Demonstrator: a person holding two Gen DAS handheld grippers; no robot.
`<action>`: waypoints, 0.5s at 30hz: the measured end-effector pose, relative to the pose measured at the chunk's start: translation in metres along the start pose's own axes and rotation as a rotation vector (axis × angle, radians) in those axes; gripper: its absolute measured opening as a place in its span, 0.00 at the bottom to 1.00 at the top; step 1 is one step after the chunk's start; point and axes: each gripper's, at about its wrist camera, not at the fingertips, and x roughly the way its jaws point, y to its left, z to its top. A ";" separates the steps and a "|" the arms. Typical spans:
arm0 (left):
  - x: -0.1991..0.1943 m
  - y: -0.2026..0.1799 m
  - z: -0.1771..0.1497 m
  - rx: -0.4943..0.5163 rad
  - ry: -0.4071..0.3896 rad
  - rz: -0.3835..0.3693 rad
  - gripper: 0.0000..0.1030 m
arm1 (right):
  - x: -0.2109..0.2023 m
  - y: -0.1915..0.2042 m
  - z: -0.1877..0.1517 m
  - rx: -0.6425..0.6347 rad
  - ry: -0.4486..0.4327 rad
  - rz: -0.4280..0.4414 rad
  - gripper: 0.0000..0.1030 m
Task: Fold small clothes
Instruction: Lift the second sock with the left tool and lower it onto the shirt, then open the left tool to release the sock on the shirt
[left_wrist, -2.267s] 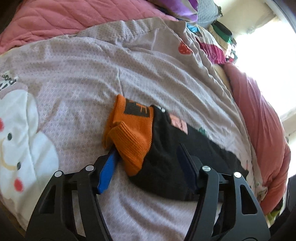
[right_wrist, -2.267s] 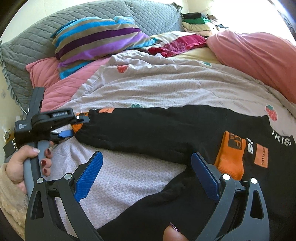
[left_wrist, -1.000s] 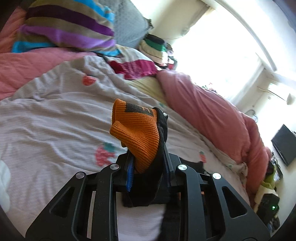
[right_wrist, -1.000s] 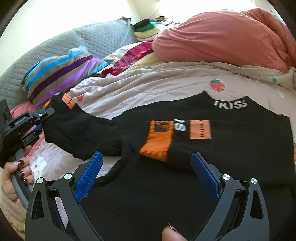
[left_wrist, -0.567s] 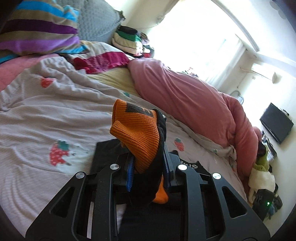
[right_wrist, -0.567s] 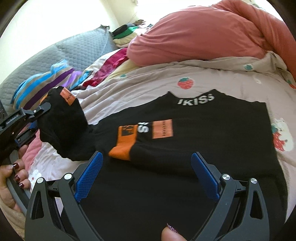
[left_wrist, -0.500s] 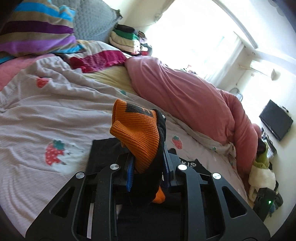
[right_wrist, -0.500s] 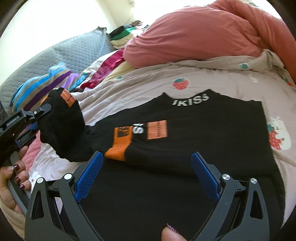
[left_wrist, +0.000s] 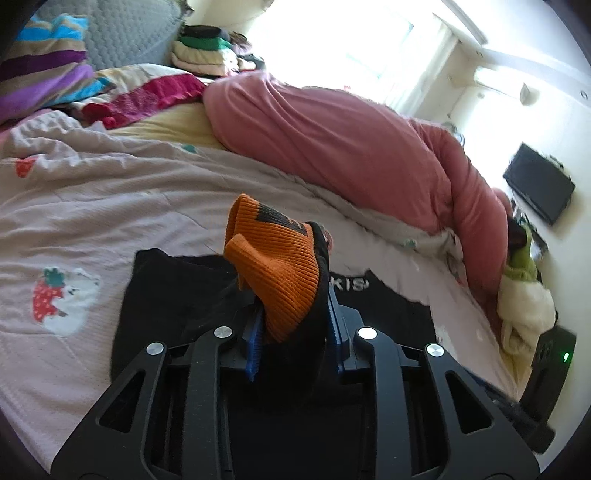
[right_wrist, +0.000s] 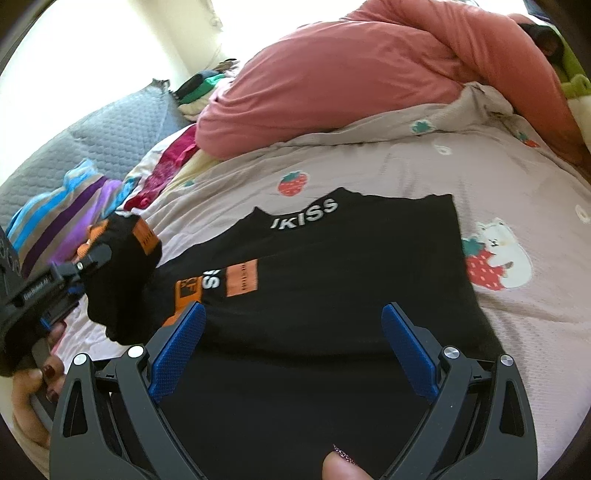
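Observation:
A black sweater (right_wrist: 332, 295) with white lettering and orange patches lies flat on the lilac quilt (right_wrist: 480, 177). One sleeve with an orange cuff (right_wrist: 188, 291) is folded across its chest. My left gripper (left_wrist: 295, 325) is shut on the other sleeve's orange cuff (left_wrist: 280, 266) and holds it raised above the sweater's left side; it also shows in the right wrist view (right_wrist: 70, 284). My right gripper (right_wrist: 295, 347) is open and empty above the sweater's lower body (left_wrist: 177, 295).
A pink duvet (right_wrist: 369, 74) is heaped along the far side of the bed. Striped and grey pillows (right_wrist: 66, 199) and folded clothes (left_wrist: 207, 51) lie at the head. A black box with a green light (left_wrist: 550, 362) stands beside the bed.
My left gripper has carried the held cuff to the right, over the sweater's body. The right gripper has stayed open while its view shifted further over the sweater.

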 end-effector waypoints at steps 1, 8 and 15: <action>0.002 -0.003 -0.002 0.012 0.007 -0.001 0.25 | 0.000 -0.001 0.000 0.004 0.001 -0.002 0.93; 0.009 -0.014 -0.015 0.066 0.051 -0.048 0.40 | -0.001 -0.007 0.000 0.022 0.006 -0.013 0.93; 0.007 0.009 -0.013 0.054 0.038 0.042 0.54 | 0.016 0.016 -0.009 -0.028 0.057 0.021 0.93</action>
